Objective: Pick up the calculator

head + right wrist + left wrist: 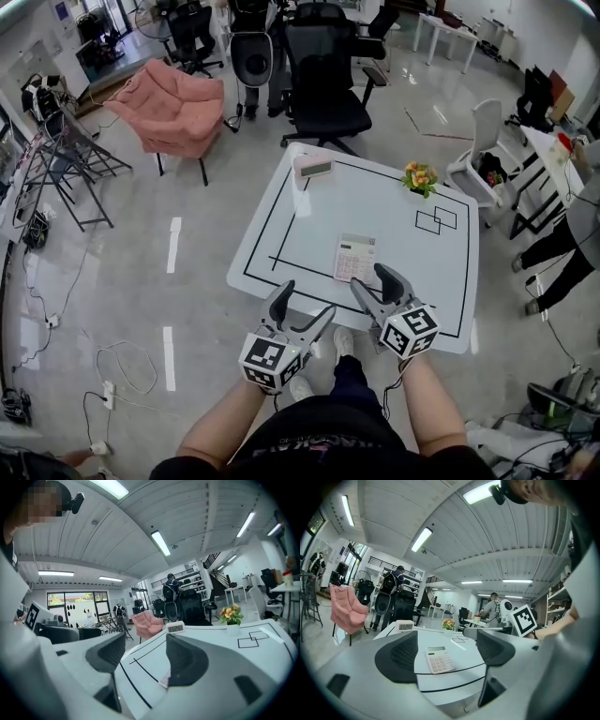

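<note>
Calculator [355, 258]: flat on the table [309, 234] near its front edge; in my right gripper view, one jaw hides all but a corner.
Left gripper [305, 300]: jaws wide apart, empty, at the table's edge.
Right gripper [375, 279]: jaws wide apart, empty, just beside the calculator.
Pot [232, 629]: holds flowers [229, 613].

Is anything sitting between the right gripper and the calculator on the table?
Nothing visible. The right gripper hovers open close to the near end of the calculator, with only bare table around it. The clock and the flower pot stand at the far side, well out of the path.
</note>
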`<move>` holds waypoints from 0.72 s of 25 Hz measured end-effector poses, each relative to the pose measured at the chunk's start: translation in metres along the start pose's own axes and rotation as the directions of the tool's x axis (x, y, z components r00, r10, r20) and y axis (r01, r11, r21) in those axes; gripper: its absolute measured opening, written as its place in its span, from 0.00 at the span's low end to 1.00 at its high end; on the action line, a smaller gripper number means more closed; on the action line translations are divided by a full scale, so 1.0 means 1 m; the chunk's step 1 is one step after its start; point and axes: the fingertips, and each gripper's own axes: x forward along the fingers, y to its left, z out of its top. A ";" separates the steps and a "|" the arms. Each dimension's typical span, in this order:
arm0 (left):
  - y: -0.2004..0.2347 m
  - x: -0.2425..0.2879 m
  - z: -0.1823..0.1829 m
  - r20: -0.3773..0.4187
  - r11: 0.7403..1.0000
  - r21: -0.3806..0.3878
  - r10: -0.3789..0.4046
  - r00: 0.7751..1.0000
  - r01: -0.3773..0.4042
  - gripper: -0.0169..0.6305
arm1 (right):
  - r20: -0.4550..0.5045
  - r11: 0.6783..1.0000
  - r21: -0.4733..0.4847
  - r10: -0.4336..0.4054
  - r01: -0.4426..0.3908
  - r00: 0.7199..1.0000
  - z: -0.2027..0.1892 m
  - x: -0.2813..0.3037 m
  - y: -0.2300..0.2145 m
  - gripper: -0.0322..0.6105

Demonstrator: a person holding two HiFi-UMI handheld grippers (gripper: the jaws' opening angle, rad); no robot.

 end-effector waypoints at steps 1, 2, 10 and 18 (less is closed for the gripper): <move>0.002 0.005 -0.001 -0.003 1.000 -0.004 0.006 1.000 -0.006 0.62 | -0.007 1.000 0.007 0.006 -0.005 1.000 -0.001 0.004 -0.006 0.47; 0.004 0.011 -0.002 -0.007 1.000 -0.007 0.013 1.000 -0.013 0.62 | -0.013 1.000 0.013 0.011 -0.011 1.000 -0.002 0.008 -0.013 0.47; 0.011 0.068 -0.005 -0.034 0.998 -0.030 0.052 0.998 -0.053 0.62 | -0.080 0.998 0.037 0.051 -0.048 0.995 -0.011 0.041 -0.075 0.47; 0.018 0.122 -0.014 -0.079 0.995 -0.054 0.078 0.994 -0.082 0.62 | -0.167 0.995 0.071 0.080 -0.069 0.983 -0.035 0.070 -0.133 0.47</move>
